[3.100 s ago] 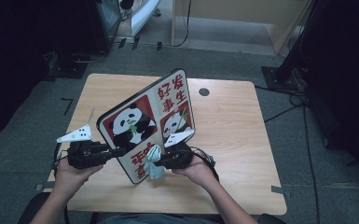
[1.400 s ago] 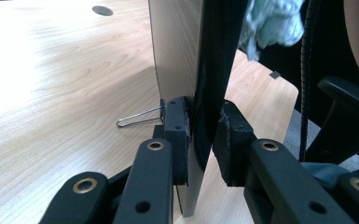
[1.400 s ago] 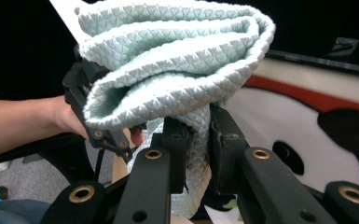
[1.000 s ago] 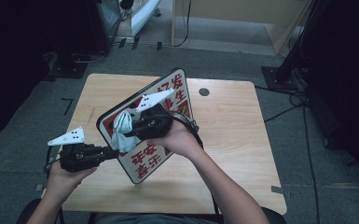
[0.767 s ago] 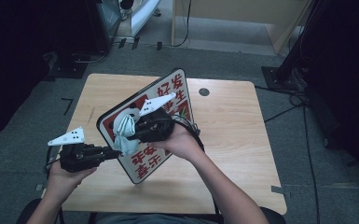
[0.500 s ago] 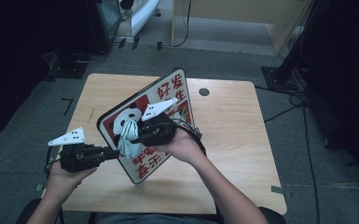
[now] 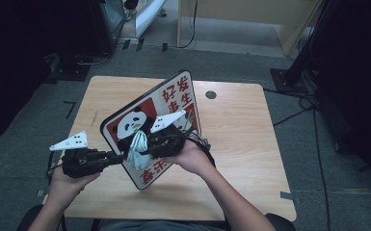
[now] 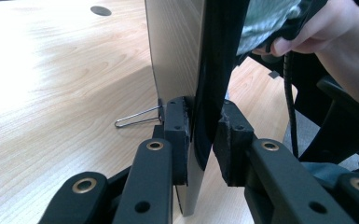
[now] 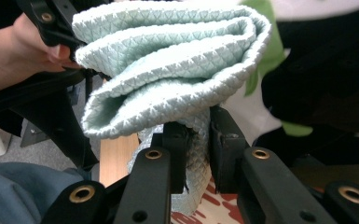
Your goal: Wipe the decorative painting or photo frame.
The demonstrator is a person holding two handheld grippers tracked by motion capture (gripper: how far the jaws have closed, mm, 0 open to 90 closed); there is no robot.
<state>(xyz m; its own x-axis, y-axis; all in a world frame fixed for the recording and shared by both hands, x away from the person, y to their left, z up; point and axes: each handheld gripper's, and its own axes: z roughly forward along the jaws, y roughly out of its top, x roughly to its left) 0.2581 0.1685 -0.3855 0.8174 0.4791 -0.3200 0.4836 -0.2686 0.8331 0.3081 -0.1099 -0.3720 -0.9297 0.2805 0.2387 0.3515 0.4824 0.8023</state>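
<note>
A panda picture board (image 7: 173,103) with red and white panels and Chinese characters stands tilted on the wooden table (image 7: 241,125). My left gripper (image 7: 116,159) is shut on the board's lower left edge (image 8: 200,112), jaws pressed on both faces. My right gripper (image 7: 142,150) is shut on a folded pale green cloth (image 7: 137,149), which rests against the board's face near the panda. In the right gripper view the quilted cloth (image 9: 168,65) bulges above the jaws, pressed to the picture (image 9: 317,84).
A thin wire stand (image 8: 137,119) props the board's back on the table. A round cable hole (image 7: 210,95) lies at the far right of the tabletop. Dark equipment and cables (image 7: 308,103) sit on the floor around the table.
My right gripper has carried the cloth down and left across the board's face, from near the top panda toward the lower left. The left gripper kept its hold on the board's edge.
</note>
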